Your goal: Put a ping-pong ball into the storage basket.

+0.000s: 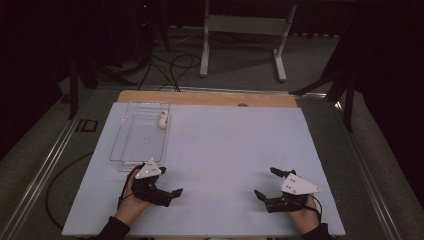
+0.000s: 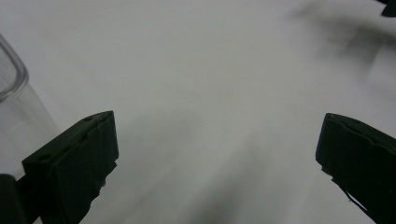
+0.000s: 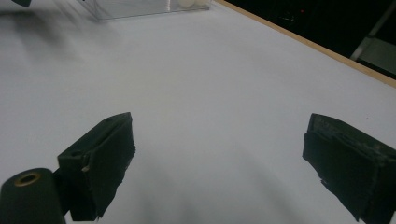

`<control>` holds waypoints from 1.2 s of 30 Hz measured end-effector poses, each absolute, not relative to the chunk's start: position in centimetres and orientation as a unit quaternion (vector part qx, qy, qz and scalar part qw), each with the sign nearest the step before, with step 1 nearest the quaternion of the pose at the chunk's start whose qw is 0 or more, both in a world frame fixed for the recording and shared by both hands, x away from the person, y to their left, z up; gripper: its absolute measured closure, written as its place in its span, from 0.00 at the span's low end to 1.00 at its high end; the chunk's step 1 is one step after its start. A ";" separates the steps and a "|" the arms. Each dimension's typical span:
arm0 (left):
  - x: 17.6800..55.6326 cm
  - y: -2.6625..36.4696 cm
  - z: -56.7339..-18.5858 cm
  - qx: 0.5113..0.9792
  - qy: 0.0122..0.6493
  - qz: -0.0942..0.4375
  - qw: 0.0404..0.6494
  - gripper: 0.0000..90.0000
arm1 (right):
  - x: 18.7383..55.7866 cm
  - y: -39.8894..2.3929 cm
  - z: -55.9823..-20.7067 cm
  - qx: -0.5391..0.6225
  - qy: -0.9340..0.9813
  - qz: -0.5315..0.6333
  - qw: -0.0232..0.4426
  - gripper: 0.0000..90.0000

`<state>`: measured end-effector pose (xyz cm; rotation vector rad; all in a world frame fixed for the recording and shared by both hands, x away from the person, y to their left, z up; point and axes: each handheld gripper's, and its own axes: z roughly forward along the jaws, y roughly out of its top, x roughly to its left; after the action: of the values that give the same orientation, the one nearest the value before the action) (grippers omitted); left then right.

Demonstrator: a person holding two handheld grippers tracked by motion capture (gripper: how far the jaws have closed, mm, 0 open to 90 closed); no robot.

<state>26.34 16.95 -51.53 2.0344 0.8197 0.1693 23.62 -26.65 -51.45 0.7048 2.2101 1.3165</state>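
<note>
A clear plastic tray (image 1: pixel 131 142) stands on the white table sheet at the back left, with two small white round things (image 1: pixel 163 120) in its far right corner. My left gripper (image 1: pixel 169 181) rests just in front of the tray's near end, open, nothing between its jaws. My right gripper (image 1: pixel 266 183) sits near the front right, open and empty too. In the left gripper view my left gripper (image 2: pixel 217 154) spans bare sheet, with the tray corner (image 2: pixel 11 79) at the left. My right gripper (image 3: pixel 217 158) faces the tray (image 3: pixel 140 7) and the white things (image 3: pixel 189 3).
The white sheet (image 1: pixel 230 150) covers a table with a wooden strip (image 1: pixel 205 98) along its far edge. Beyond it are a white table frame (image 1: pixel 245 35), cables (image 1: pixel 170 65) on the floor and dark stands. A metal rail (image 1: pixel 47 165) runs along the table's left.
</note>
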 end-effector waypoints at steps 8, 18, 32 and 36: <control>26.2 16.9 -51.3 0.819 0.313 0.068 0.476 0.00 | 23.7 -26.5 -51.5 0.253 0.806 0.480 0.236 0.10; 26.3 16.9 -51.6 0.816 0.320 0.080 0.474 0.00 | 23.7 -26.5 -51.5 0.253 0.806 0.479 0.236 0.10; 26.2 17.2 -51.4 0.811 0.326 0.086 0.479 0.01 | 23.8 -26.6 -51.6 0.252 0.807 0.480 0.235 0.10; 26.1 17.2 -51.5 0.810 0.327 0.086 0.479 0.01 | 23.8 -26.6 -51.6 0.254 0.807 0.479 0.232 0.10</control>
<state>26.12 17.20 -51.48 1.9782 0.7983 0.2111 23.78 -26.59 -51.59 0.6988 2.2184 1.3167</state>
